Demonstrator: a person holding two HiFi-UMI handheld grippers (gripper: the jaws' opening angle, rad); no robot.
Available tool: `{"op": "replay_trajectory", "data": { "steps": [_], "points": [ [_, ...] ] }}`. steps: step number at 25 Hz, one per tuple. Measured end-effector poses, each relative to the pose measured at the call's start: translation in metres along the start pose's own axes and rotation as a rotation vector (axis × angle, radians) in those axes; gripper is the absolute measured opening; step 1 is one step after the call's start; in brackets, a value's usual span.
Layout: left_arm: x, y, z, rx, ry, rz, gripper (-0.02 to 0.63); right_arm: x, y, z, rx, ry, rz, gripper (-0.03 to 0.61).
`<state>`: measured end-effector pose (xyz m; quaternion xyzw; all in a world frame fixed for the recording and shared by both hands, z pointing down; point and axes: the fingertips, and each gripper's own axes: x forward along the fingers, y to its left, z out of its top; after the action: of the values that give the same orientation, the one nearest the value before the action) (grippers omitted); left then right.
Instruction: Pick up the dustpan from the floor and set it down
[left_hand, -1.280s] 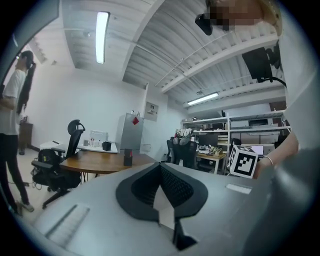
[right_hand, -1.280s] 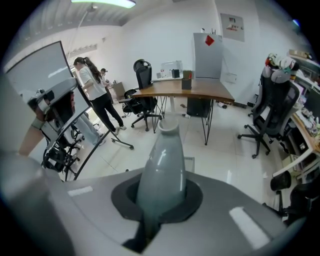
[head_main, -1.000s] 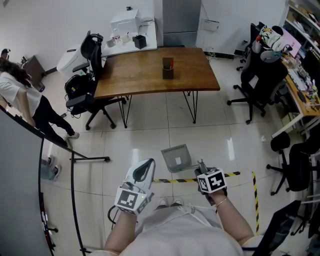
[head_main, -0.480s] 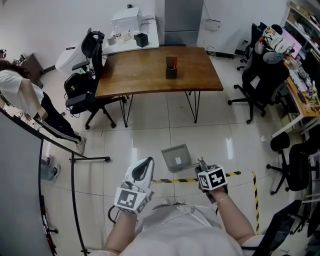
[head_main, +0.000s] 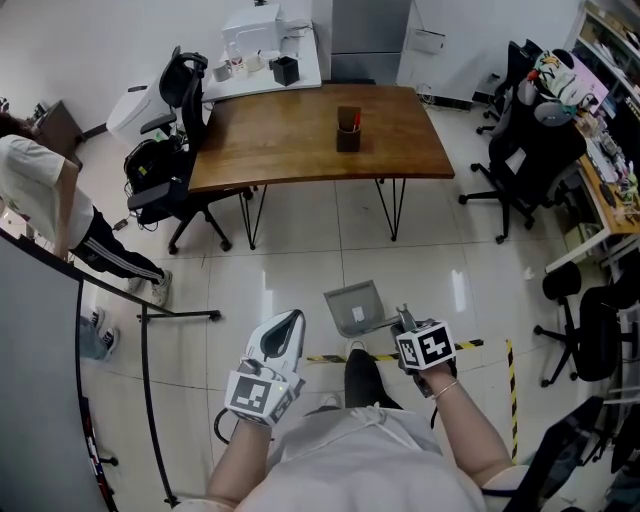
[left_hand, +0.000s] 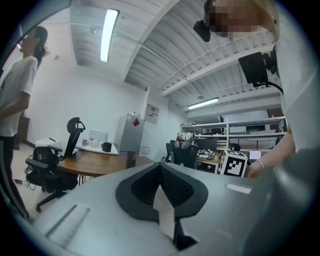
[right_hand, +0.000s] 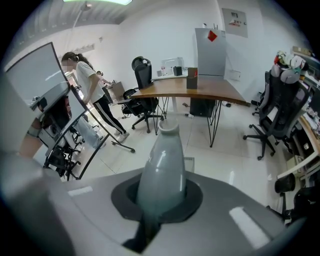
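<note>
The grey dustpan (head_main: 353, 306) hangs just above the tiled floor ahead of me, its pan turned toward the table. My right gripper (head_main: 405, 327) is shut on its handle. In the right gripper view the rounded grey handle (right_hand: 163, 155) rises out from between the jaws of the right gripper (right_hand: 159, 202), and a corner of the pan (right_hand: 190, 164) shows behind it. My left gripper (head_main: 283, 336) is held level to the left of the dustpan, apart from it. In the left gripper view the left gripper (left_hand: 162, 192) has its jaws together with nothing in them.
A wooden table (head_main: 300, 140) with a dark pen holder (head_main: 348, 133) stands ahead. Office chairs stand at its left (head_main: 165, 185) and at the right (head_main: 520, 160). Yellow-black tape (head_main: 472, 347) crosses the floor. A black stand (head_main: 150, 320) and a person (head_main: 45, 200) are at the left.
I have stepped forward: my dark trouser leg now shows below the dustpan and the table sits nearer. Both grippers moved along, the dustpan staying in the right one. The person at the left walked further left.
</note>
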<state>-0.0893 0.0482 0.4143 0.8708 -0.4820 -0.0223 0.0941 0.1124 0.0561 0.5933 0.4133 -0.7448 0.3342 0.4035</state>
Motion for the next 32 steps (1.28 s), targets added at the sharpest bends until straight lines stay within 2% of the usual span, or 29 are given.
{"op": "replay_trajectory", "data": {
  "steps": [6, 10, 14, 18, 25, 32],
  "points": [
    [0.047, 0.025, -0.003, -0.005, 0.017, 0.029, 0.014, 0.030, -0.021, 0.028, -0.003, 0.032, 0.037, 0.000],
    [0.093, 0.050, 0.001, -0.014, 0.020, 0.058, 0.014, 0.056, -0.045, 0.060, -0.006, 0.058, 0.071, 0.001],
    [0.141, 0.069, 0.017, 0.020, 0.012, 0.089, 0.014, 0.075, -0.068, 0.094, -0.038, 0.068, 0.102, 0.000],
    [0.179, 0.078, 0.019, 0.017, 0.017, 0.088, 0.014, 0.089, -0.084, 0.121, -0.055, 0.057, 0.107, 0.001],
    [0.209, 0.088, 0.005, -0.006, 0.081, 0.032, 0.014, 0.123, -0.109, 0.150, 0.019, 0.043, 0.082, 0.001],
    [0.226, 0.114, -0.015, -0.048, 0.130, 0.035, 0.014, 0.181, -0.134, 0.167, 0.128, 0.067, 0.065, 0.002]
  ]
}}
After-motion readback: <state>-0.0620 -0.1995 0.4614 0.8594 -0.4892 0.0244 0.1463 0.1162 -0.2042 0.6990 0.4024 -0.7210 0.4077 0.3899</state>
